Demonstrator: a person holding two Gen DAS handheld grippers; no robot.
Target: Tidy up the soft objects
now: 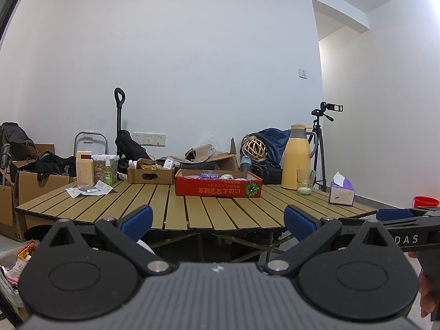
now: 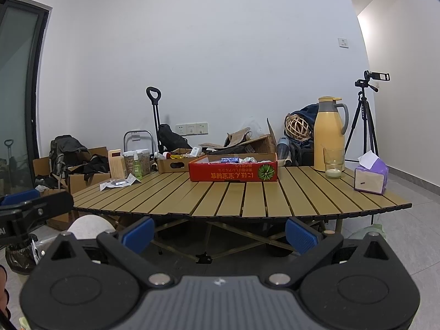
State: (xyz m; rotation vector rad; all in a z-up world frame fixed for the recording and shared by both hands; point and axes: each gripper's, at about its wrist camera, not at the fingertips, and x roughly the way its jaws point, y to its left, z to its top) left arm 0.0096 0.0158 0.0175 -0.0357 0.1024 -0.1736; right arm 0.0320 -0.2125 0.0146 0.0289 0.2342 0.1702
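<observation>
With the left gripper and right gripper both spread empty, the red box contents (presumably light, compressible) are best pinched mid-body.

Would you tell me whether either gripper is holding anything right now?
Nothing is held: the left gripper and right gripper are both open and empty.

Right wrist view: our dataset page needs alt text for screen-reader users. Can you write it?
The right gripper, open and empty, is held short of a slatted wooden table. On the table stand a red cardboard box, a yellow thermos jug, a glass and a purple tissue pack. The left gripper shows at the left edge.
</observation>
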